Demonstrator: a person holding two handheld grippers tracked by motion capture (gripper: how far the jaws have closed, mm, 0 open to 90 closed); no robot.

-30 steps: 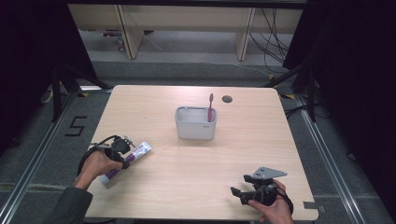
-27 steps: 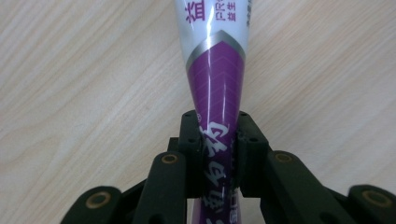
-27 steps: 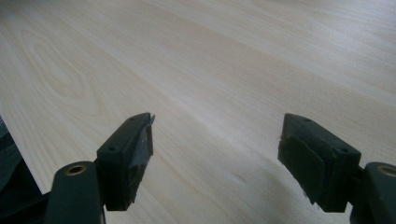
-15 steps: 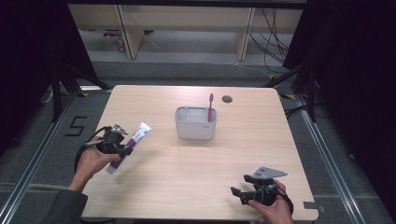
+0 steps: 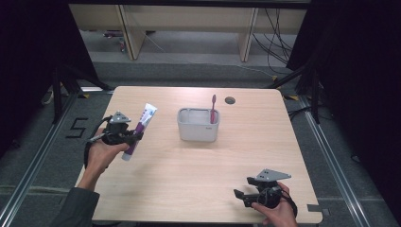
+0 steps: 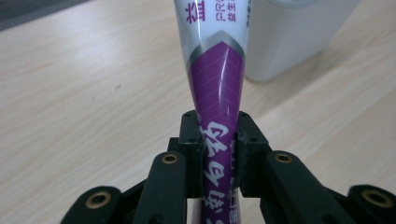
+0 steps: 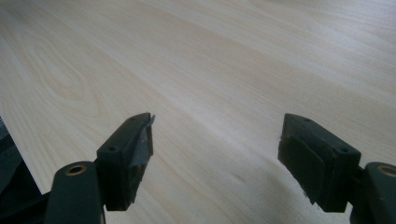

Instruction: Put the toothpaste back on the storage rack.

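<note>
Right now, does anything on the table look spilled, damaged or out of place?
Nothing stands out. The toothbrush stands upright in the grey holder, and the left gripper grips the purple-and-white toothpaste tube cleanly.

Light falls from overhead onto the pale wooden table (image 5: 198,161), evenly bright across its top; surroundings on both sides drop to near black. Shadows short and soft beneath the light grey plastic tub (image 5: 198,125). High view slightly soft, low detail, mild grain in the dark areas.

Left gripper view: glossy purple-and-white toothpaste tube (image 6: 217,93) shows a narrow glare streak down its purple face; printed letters near the black jaws fairly sharp, tub behind washed out and blurred.

Right gripper view: wood grain bright, warm, softening toward the far edge; black jaws underexposed, little surface detail.
</note>
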